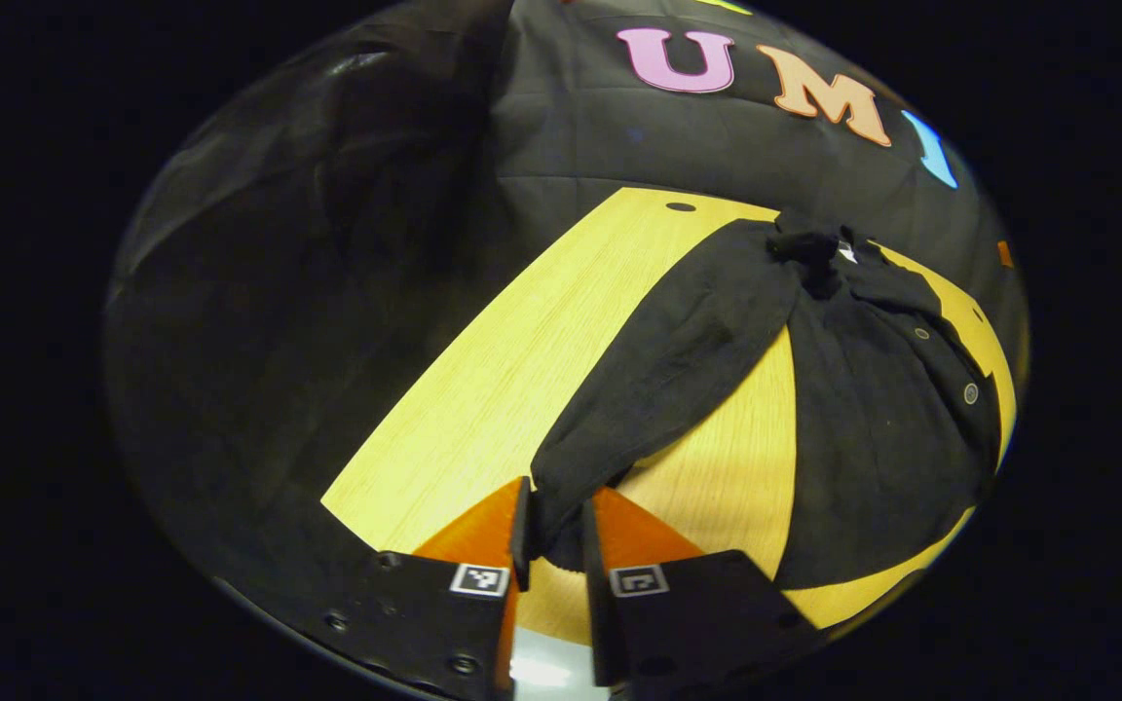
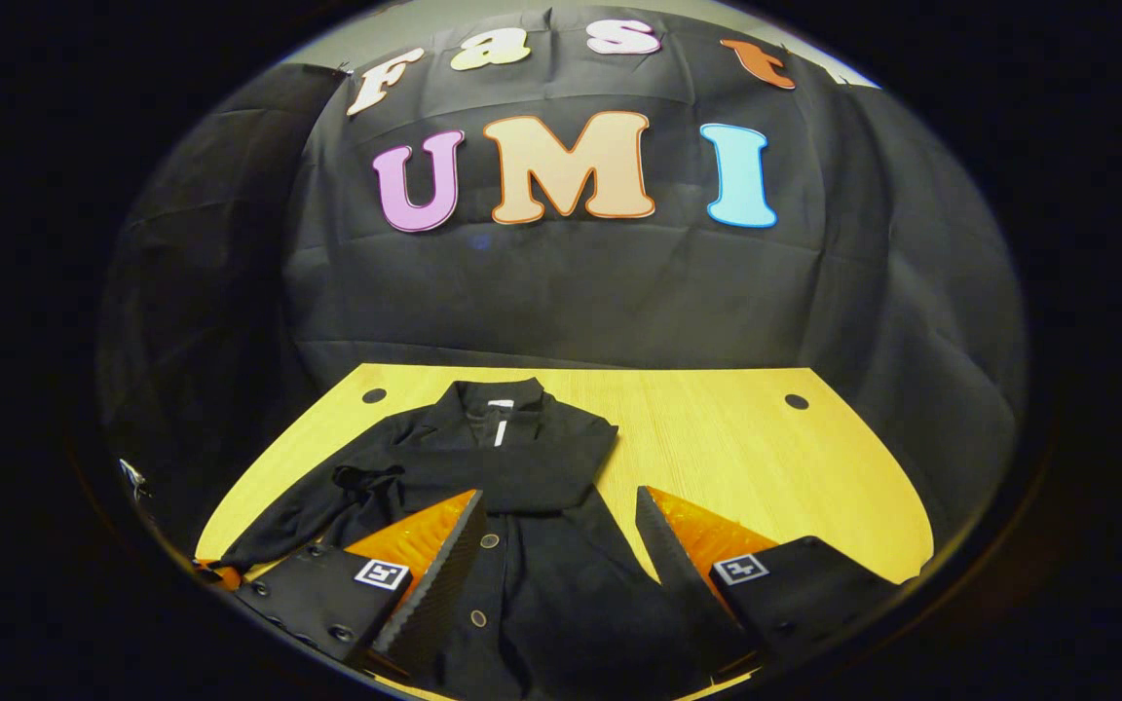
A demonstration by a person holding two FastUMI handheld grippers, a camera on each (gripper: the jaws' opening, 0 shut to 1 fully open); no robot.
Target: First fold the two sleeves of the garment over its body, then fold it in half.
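Observation:
A black button-front garment [image 2: 542,604] lies on the yellow wooden table [image 2: 766,458], its collar [image 2: 498,397] toward the booth wall. One sleeve [image 2: 522,479] is folded across the chest. The other sleeve [image 1: 678,360] stretches from the shoulder out to my left gripper [image 1: 556,506], which is shut on its cuff [image 1: 561,545] near the table's edge. In the right gripper view that sleeve [image 2: 288,526] runs off to the lower left. My right gripper [image 2: 557,495] is open above the garment's body, its fingers [image 2: 444,565] spread to either side of the button line with nothing between them.
Black cloth walls close off the table at the back and sides. The tabletop has small round holes [image 2: 796,400] near its far corners. Bare wood [image 1: 503,389] lies beside the stretched sleeve, and more to the right of the garment [image 2: 814,487].

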